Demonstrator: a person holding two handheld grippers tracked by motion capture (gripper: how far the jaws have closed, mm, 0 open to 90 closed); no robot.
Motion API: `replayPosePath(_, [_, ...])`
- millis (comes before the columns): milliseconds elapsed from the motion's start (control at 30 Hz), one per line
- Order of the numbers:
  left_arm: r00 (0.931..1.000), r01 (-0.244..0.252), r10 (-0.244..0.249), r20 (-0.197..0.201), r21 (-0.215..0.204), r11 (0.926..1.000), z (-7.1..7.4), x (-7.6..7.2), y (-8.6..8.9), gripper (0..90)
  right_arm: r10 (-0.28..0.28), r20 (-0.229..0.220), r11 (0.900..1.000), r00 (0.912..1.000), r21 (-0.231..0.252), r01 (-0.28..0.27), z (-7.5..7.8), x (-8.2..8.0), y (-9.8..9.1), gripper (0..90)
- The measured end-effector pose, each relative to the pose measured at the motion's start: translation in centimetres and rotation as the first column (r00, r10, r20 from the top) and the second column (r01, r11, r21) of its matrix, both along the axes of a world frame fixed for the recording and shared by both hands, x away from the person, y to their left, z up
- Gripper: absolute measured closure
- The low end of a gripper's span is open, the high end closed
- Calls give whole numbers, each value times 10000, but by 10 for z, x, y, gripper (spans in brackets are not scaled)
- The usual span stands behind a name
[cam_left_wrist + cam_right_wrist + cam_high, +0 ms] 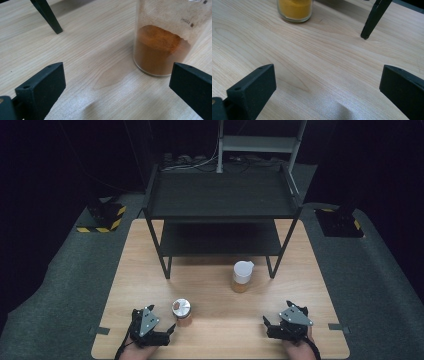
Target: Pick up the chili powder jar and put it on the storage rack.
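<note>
A small glass jar (182,312) of brown-orange powder stands near the front of the wooden table (220,285). My left gripper (153,320) rests open just left of it. In the left gripper view the jar (160,47) stands ahead, close to the right jaw, outside the gap of the open gripper (115,80). A taller beaker (242,277) with a white top and yellow powder stands mid-table. My right gripper (285,316) is open at the front right with nothing in it. In the right gripper view the beaker (295,10) is far ahead to the left of the gripper (328,80).
A black two-tier metal rack (222,200) takes up the back half of the table; its front legs (48,17) (373,20) stand ahead of each gripper. Bare wood lies between the grippers. Grey carpet surrounds the table, with cables behind the rack.
</note>
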State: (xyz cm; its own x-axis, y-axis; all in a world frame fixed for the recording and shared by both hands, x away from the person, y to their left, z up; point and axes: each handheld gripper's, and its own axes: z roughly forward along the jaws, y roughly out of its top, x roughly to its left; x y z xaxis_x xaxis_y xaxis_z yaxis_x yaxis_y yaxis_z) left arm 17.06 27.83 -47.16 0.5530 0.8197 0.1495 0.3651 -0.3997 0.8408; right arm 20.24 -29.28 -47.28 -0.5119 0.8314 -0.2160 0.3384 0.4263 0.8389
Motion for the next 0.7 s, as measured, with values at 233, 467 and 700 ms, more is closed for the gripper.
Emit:
replayPosePath(233, [9999, 133, -134, -18, -488, 9987, 2, -2, 5, 7, 33, -8, 10000, 10000, 26, -33, 0, 0, -1, 0])
replayPosePath(467, [9995, 288, -280, 128, -647, 9975, 7, -6, 3, 5, 70, -37, 10000, 10000, -13, -70, 0, 1, -1, 0])
replayPosePath(700, [9981, 519, -480, 397, -1022, 9934, 10, -10, 5, 4, 84, -45, 10000, 10000, -41, -84, 1, 1, 0, 0])
